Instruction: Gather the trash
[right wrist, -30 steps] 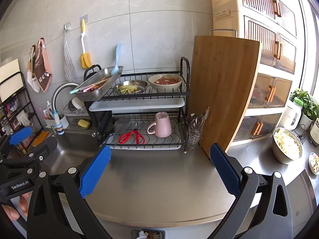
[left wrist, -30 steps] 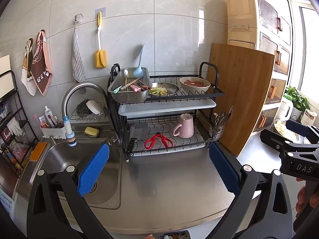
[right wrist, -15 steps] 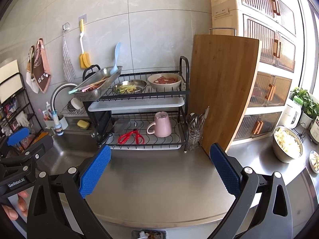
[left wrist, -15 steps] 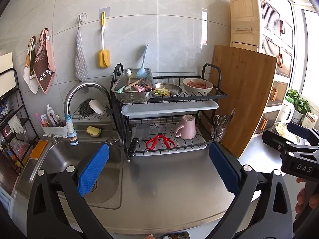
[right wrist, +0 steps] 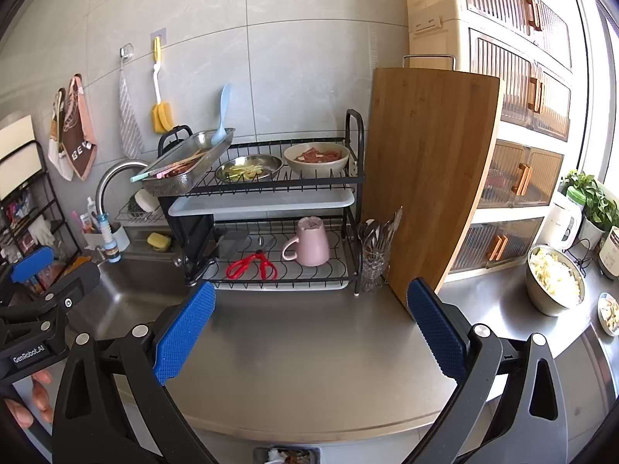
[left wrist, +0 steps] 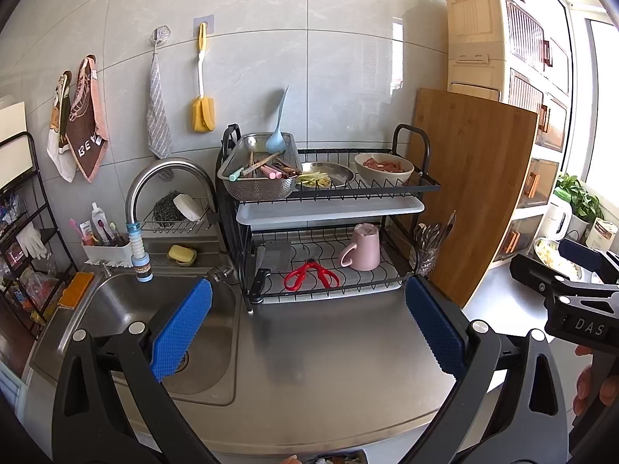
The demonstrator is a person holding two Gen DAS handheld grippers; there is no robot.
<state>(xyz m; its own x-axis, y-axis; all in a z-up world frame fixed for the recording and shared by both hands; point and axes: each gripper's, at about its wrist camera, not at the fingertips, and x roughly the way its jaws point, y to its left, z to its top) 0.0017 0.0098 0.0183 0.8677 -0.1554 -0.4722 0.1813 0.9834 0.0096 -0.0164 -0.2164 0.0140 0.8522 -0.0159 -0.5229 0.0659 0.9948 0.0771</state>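
Observation:
My left gripper (left wrist: 309,328) is open and empty, held above the steel counter (left wrist: 329,367) by the sink (left wrist: 154,321). My right gripper (right wrist: 309,328) is open and empty, held above the same counter (right wrist: 309,348) in front of the dish rack (right wrist: 278,208). A small bin with scraps shows at the bottom edge of the right wrist view (right wrist: 288,456) and of the left wrist view (left wrist: 340,458). No loose trash shows on the counter. Each gripper shows at the side of the other's view.
The dish rack (left wrist: 329,212) holds a colander, plates, a pink mug (left wrist: 361,247) and red scissors (left wrist: 311,274). A wooden cutting board (right wrist: 429,174) leans to its right. A steel bowl of vegetables (right wrist: 555,284) and a kettle (right wrist: 563,224) stand far right. A faucet (left wrist: 147,201) arches over the sink.
Both cameras have drifted slightly; the scene shifted a little right and down in the left view. Both grippers stay open and empty.

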